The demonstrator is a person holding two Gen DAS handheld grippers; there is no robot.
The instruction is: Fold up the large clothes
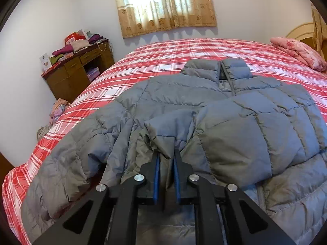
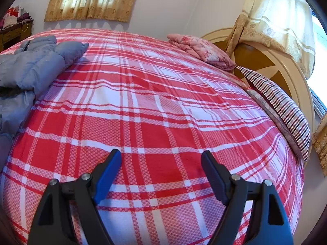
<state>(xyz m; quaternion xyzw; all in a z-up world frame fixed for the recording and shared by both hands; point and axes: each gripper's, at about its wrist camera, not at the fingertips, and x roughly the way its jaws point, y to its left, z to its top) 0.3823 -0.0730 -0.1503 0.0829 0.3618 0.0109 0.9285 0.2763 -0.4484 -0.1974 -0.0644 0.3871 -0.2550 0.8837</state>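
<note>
Gripping the grey puffer jacket's (image 1: 204,110) cuff in my left tongs (image 1: 166,159) on the bed (image 2: 163,102); right tongs (image 2: 161,159) released. Risk: slick fabric slipping free, undoing the sleeve fold.

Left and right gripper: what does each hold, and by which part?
The left gripper holds the grey jacket by a sleeve's cuff end. The right gripper holds nothing.

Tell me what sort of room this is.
Most likely a home bedroom. A large bed with a red plaid cover fills the view, pillows lie against a headboard, curtains hang at the window, and a wooden dresser holds piled clothes.
</note>
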